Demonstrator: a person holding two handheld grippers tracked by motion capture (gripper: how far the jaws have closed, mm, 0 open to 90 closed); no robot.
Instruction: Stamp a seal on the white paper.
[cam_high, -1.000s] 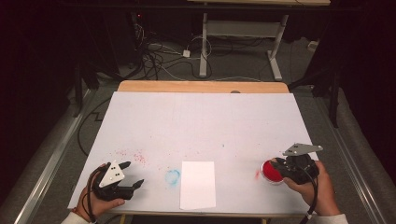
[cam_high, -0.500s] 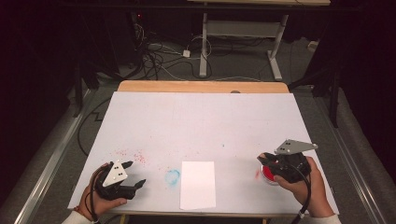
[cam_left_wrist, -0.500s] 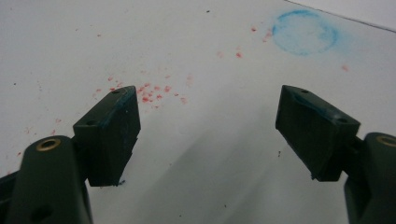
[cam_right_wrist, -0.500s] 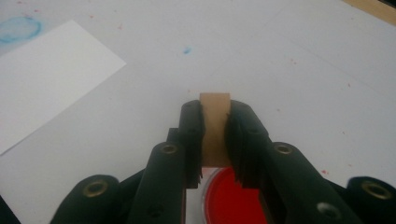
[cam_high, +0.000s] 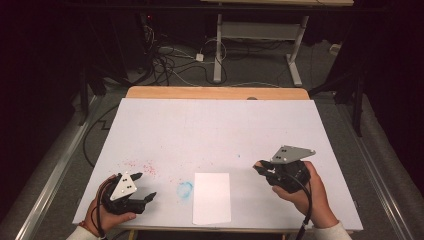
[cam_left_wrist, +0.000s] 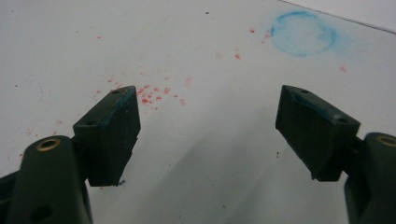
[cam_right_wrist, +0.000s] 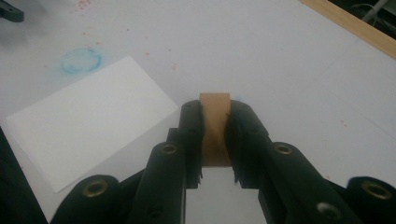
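My right gripper (cam_high: 261, 168) hovers at the table's front right, just right of a white sheet of paper (cam_high: 212, 198). In the right gripper view my right gripper (cam_right_wrist: 215, 112) is shut on a tan wooden piece (cam_right_wrist: 215, 122) that stands upright between the jaws; its lower end is hidden. The paper (cam_right_wrist: 88, 116) lies ahead and to the left there. My left gripper (cam_high: 145, 186) rests at the front left, open, with nothing between its jaws (cam_left_wrist: 208, 100). It points over bare white table.
A faint blue ring stain (cam_high: 185, 189) marks the white table cover (cam_high: 215, 130) just left of the paper, and red specks (cam_high: 142, 167) are scattered near the left gripper. The ring (cam_left_wrist: 302, 33) lies ahead of the left jaws. A wooden edge (cam_high: 215, 92) runs along the far side.
My right gripper has moved left toward the paper, carrying what it holds. The red round face seen by it earlier is out of sight now. The left gripper has barely shifted.
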